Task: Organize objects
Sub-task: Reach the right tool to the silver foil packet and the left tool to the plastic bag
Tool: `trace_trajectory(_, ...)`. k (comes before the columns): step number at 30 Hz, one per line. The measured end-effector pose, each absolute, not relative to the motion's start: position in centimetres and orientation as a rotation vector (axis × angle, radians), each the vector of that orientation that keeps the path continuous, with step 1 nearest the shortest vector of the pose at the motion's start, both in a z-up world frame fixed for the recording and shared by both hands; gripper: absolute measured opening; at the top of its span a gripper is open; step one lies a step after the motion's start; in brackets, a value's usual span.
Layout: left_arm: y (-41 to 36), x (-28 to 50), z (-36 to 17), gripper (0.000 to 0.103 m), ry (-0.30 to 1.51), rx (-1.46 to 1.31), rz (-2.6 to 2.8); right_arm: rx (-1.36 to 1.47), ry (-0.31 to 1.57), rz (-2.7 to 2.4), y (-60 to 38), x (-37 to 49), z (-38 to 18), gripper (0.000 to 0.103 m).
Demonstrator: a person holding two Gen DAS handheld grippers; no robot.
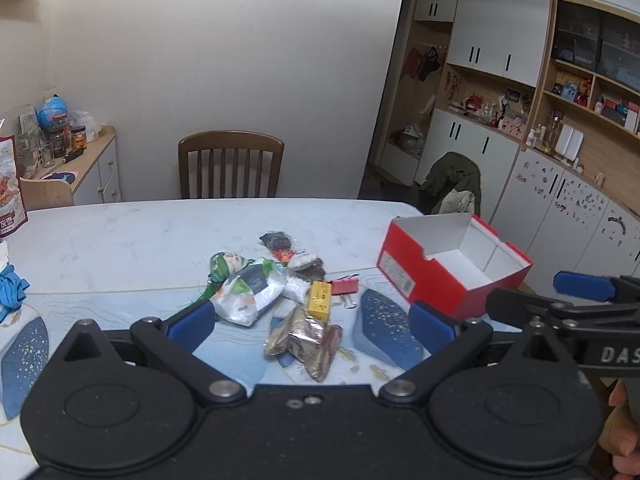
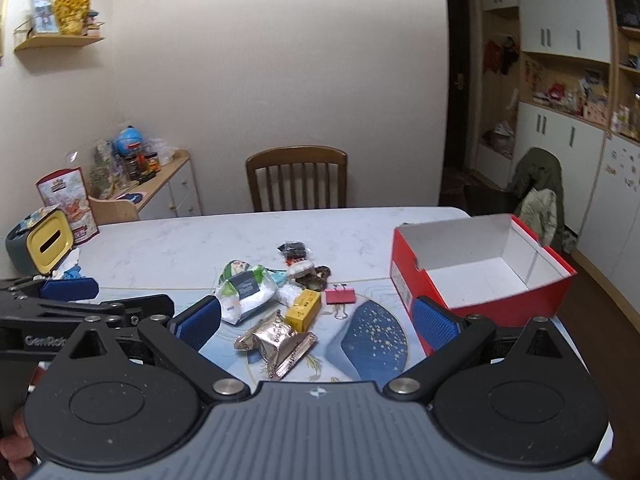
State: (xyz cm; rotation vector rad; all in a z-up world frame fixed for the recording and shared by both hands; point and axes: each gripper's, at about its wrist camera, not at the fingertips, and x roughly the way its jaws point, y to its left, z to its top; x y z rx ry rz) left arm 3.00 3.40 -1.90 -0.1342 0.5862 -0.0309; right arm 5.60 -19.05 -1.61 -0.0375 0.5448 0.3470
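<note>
A heap of small items lies mid-table: a white and green packet (image 1: 248,294) (image 2: 246,292), a yellow box (image 1: 320,300) (image 2: 304,309), a shiny brown wrapper (image 1: 308,342) (image 2: 278,342), a pink binder clip (image 1: 344,285) (image 2: 340,295) and a dark sachet (image 1: 276,240) (image 2: 294,249). An open red box with a white inside (image 1: 452,270) (image 2: 480,276) stands to the right, with nothing in it. My left gripper (image 1: 312,324) is open, hanging above the near side of the heap. My right gripper (image 2: 316,320) is open too, at the same distance.
A wooden chair (image 1: 230,164) (image 2: 297,178) stands at the far table edge. A snack bag (image 2: 66,204) and a yellow-faced tissue holder (image 2: 42,246) sit at the left end. A blue cloth (image 1: 12,290) lies at the left. Cabinets (image 1: 560,184) line the right wall.
</note>
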Motion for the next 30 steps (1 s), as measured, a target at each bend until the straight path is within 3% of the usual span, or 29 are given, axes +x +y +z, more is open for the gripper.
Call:
trace_trajectory(13,6.1,7.7,-5.4,0.103,0.659,-0.136,0.078,-0.101,0.583,0.514,-18.2,11.1,-7.1,0.102)
trace_trajectory(30,7.5,21.0,-13.0,0.102,0.809,-0.085,0.083,-0.276,0.715,0.723,-13.8,20.0,-16.4,0.102)
